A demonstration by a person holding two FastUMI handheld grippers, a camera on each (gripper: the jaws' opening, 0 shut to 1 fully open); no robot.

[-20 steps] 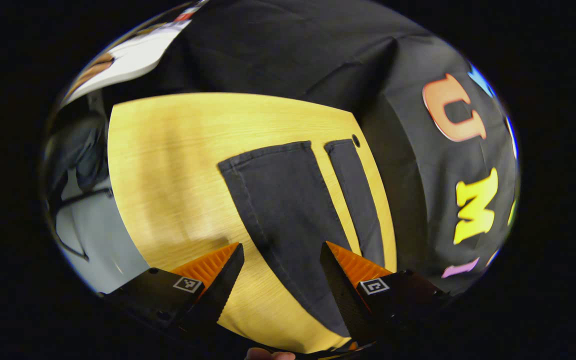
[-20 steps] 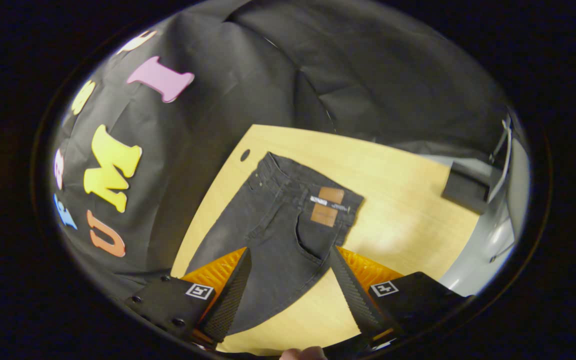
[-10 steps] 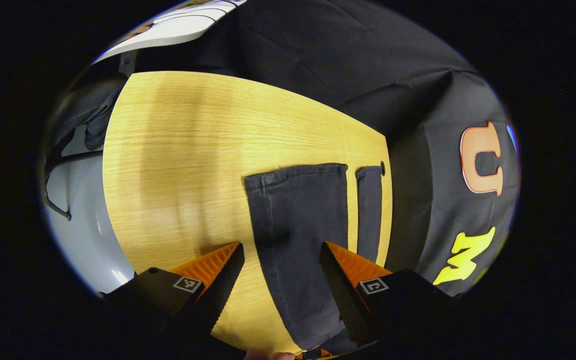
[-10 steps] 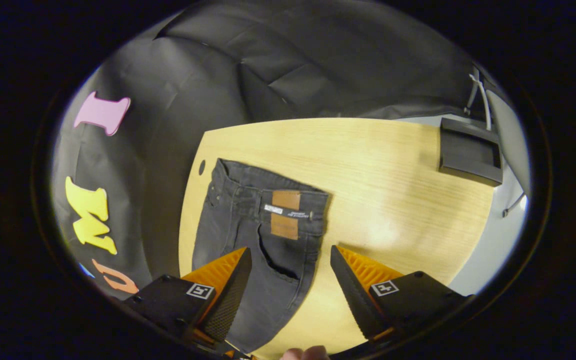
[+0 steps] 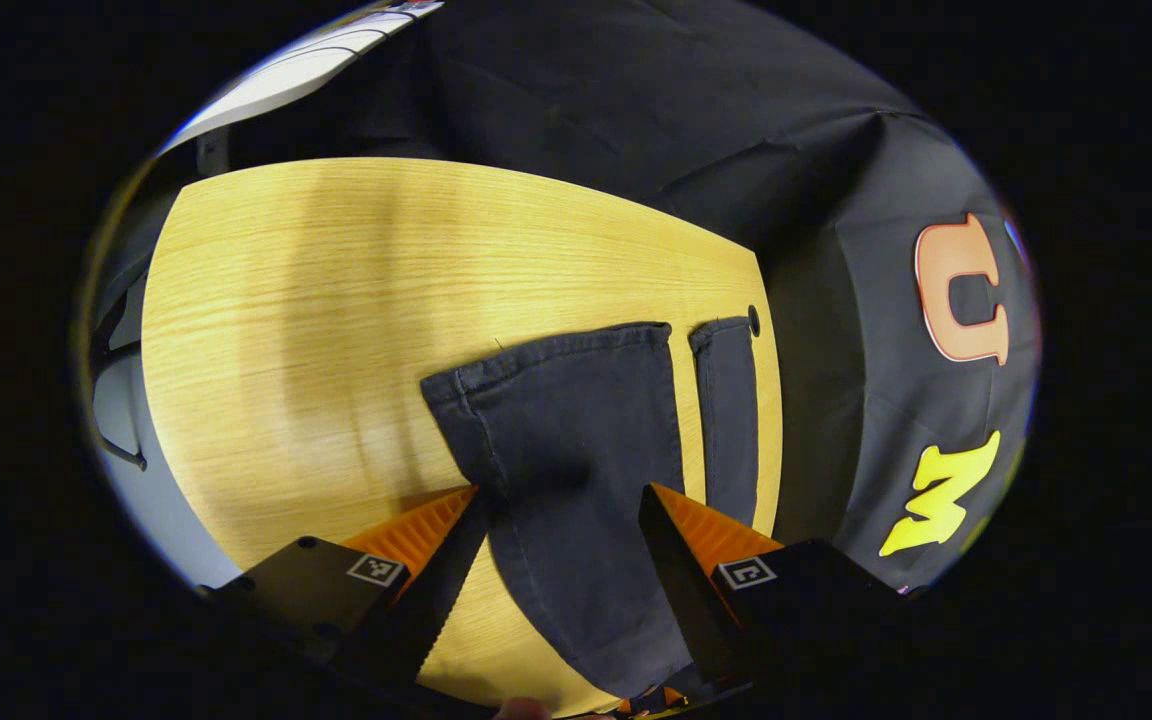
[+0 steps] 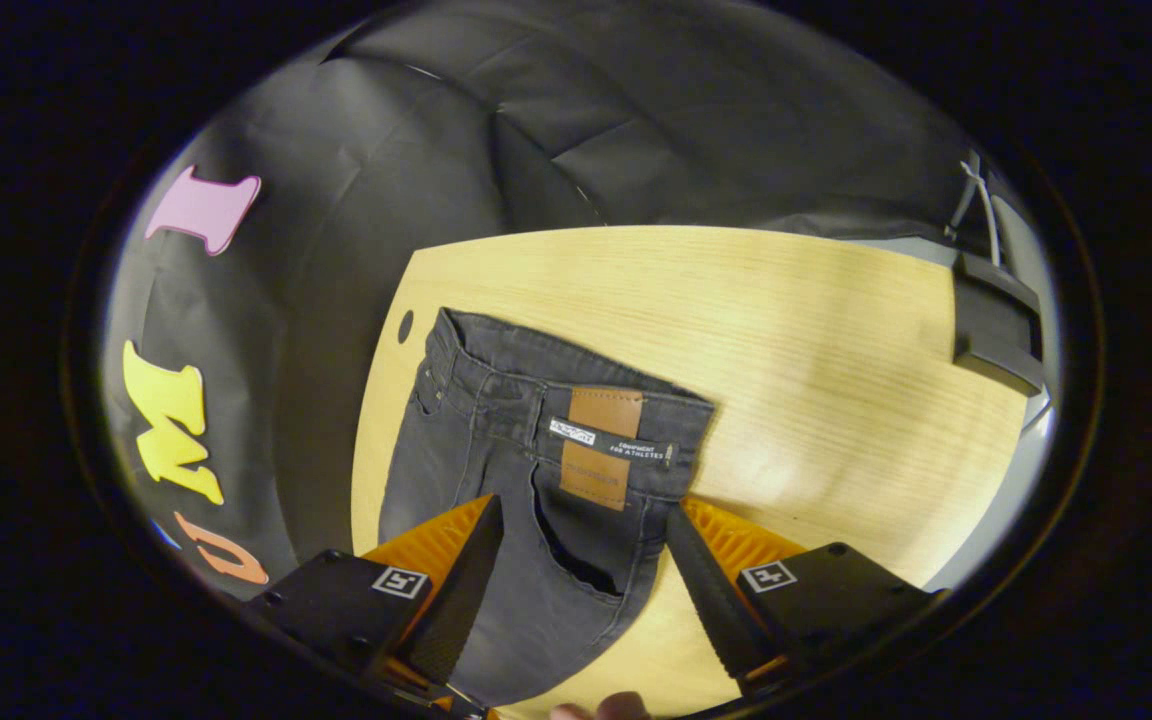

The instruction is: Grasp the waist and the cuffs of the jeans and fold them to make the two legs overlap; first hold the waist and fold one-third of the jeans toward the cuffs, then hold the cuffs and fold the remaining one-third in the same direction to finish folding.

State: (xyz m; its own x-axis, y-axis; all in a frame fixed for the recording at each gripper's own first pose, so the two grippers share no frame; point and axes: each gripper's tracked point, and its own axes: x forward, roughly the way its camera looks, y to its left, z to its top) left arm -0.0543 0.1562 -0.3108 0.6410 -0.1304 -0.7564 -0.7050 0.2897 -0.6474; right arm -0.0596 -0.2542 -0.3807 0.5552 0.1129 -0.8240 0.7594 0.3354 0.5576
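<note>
**Both ends of the jeans lined up for the first fold**

I hold the left hand-held gripper point(image 5: 561, 500) released above the cuff end of the jeans point(image 5: 576, 440), its two fingers spread to either side of the nearer leg so that the hem falls between them when I come down. Nothing is gripped yet. That leg lies flat on the bench point(image 5: 336, 300), its cuff point(image 5: 546, 350) a thick, stitched band turned slightly askew; the second leg point(image 5: 731, 400) runs just beside it, a narrow strip of bare wood between the two, so the legs do not overlap yet.

At the other end, the right hand-held gripper point(image 6: 581, 520) is likewise released, fingers apart above the seat of the jeans, just short of the waistband point(image 6: 576, 400). I judge it is placed there so that waist and cuff can be lifted together and one leg laid over the other. A tan leather patch point(image 6: 601, 440) and a small woven label point(image 6: 611, 440) sit on the waistband, and a back pocket gapes open below them.

The denim is dark charcoal, heavy and matte, with raised seams; it should hold a crease but sag if lifted by one corner. The bench is pale wood with fine straight grain, and a small round hole point(image 6: 405, 326) is cut in it near the waistband's far corner. A dark boxy object point(image 6: 996, 325) sits well away from the jeans, past the bench's edge.
</note>
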